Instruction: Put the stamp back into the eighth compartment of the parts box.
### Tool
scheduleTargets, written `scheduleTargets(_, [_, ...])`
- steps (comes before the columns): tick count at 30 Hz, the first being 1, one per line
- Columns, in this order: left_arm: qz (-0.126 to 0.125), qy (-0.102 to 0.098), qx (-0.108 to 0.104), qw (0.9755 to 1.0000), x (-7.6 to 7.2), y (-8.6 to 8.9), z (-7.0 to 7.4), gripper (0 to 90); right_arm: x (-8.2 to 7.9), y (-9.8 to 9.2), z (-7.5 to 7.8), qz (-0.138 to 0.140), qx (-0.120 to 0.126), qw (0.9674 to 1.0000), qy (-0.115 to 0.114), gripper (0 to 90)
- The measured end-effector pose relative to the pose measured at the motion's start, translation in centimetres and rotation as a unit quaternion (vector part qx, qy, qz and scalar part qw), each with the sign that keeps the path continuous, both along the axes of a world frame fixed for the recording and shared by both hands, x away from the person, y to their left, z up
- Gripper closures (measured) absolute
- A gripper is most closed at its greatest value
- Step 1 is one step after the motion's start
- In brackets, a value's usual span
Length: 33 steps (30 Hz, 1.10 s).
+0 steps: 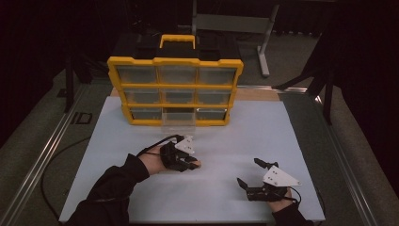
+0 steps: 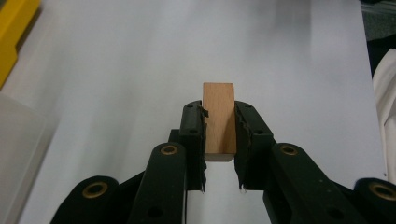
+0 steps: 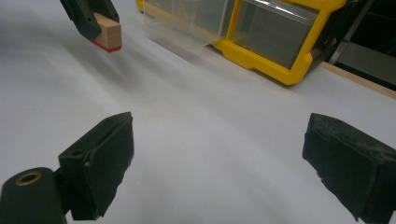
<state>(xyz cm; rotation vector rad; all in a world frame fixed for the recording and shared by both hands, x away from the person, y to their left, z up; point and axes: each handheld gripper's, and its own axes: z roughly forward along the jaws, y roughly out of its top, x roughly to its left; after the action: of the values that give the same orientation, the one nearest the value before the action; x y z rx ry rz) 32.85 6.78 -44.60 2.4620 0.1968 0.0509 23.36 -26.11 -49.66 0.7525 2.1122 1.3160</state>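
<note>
Nearest to the person, the right gripper (image 1: 248,175) rests on the white counter (image 1: 226,141), well apart from the yellow drawer box (image 1: 175,89). Its fingers (image 3: 100,161) are wide open and hold nothing. Closer to the drawer box, the left gripper (image 2: 219,135) has its fingers squeezed on a small wooden block (image 2: 218,116), lifted just off the counter. The block looks light, hard and smooth. Holding its two flat sides works well. One clear drawer (image 1: 179,118) in the box's bottom row sticks out.
</note>
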Motion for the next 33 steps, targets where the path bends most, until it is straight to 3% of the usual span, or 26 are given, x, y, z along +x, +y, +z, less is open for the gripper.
scheduleTargets(25, [0.014,-0.011,0.007,0.9998,1.2,1.2,3.5,75.1,0.0,0.0,0.0,0.000,0.000,1.0000,0.001,8.9])
scheduleTargets(33, [0.030,-0.014,0.005,0.9994,1.9,1.7,4.5,75.1,0.0,0.0,0.0,-0.001,0.000,1.0000,0.001,8.9])
